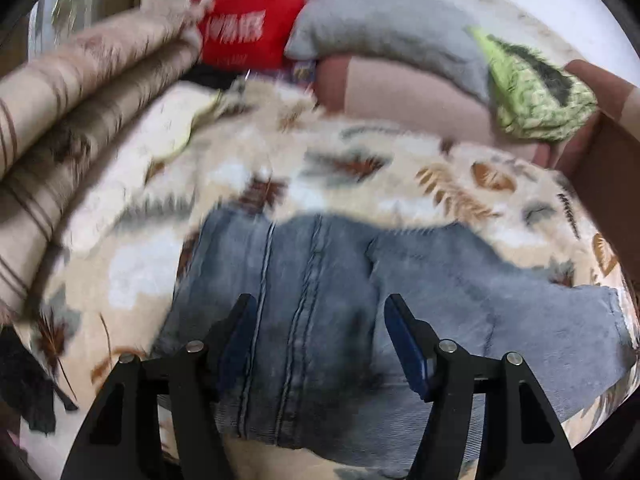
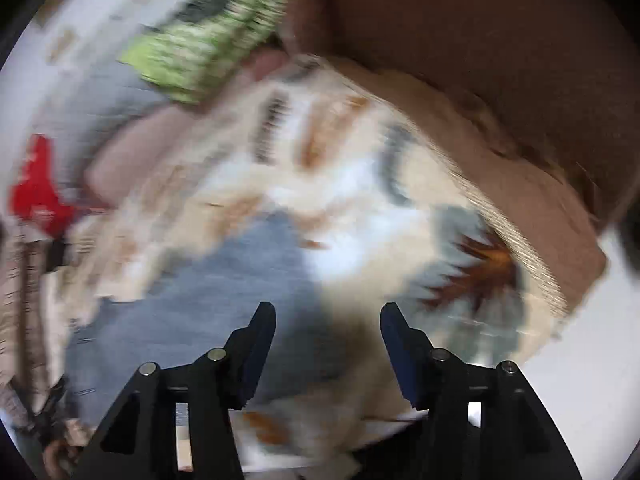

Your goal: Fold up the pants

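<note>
Blue-grey denim pants (image 1: 320, 312) lie on a cream leaf-patterned blanket (image 1: 280, 184), with a leg running off to the right. My left gripper (image 1: 320, 304) is open and empty, just above the seamed part of the pants. In the blurred right wrist view the pants (image 2: 208, 300) lie at the lower left on the blanket (image 2: 352, 200). My right gripper (image 2: 328, 312) is open and empty over the pants' right edge and the blanket.
A folded striped beige blanket (image 1: 80, 92) lies at the left. A red bag (image 1: 248, 20), a grey pillow (image 1: 384, 32) and a green knitted item (image 1: 536, 96) lie at the back. A brown surface (image 2: 480, 60) borders the blanket on the right.
</note>
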